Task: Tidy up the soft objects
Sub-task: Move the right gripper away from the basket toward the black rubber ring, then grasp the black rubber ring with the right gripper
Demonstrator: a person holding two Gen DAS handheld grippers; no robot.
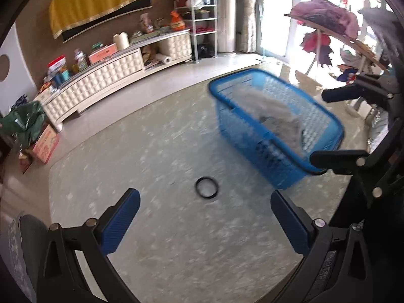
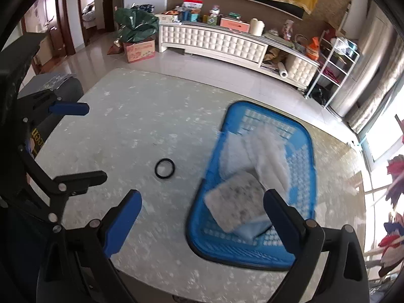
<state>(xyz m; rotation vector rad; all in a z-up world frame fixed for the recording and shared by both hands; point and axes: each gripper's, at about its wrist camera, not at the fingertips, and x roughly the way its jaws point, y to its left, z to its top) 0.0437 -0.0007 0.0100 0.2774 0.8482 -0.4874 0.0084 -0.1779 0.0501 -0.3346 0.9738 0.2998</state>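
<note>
Holding nothing: both tongs (image 1: 205, 223) (image 2: 202, 217) gaping | cloths (image 2: 242, 197) in basket (image 2: 306, 136)

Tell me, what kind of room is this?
Most likely a home living room: a long white cabinet cluttered with household items stands along the wall, a curtain hangs beside bright glass doors, and a blue basket of cloths sits on a table.
</note>
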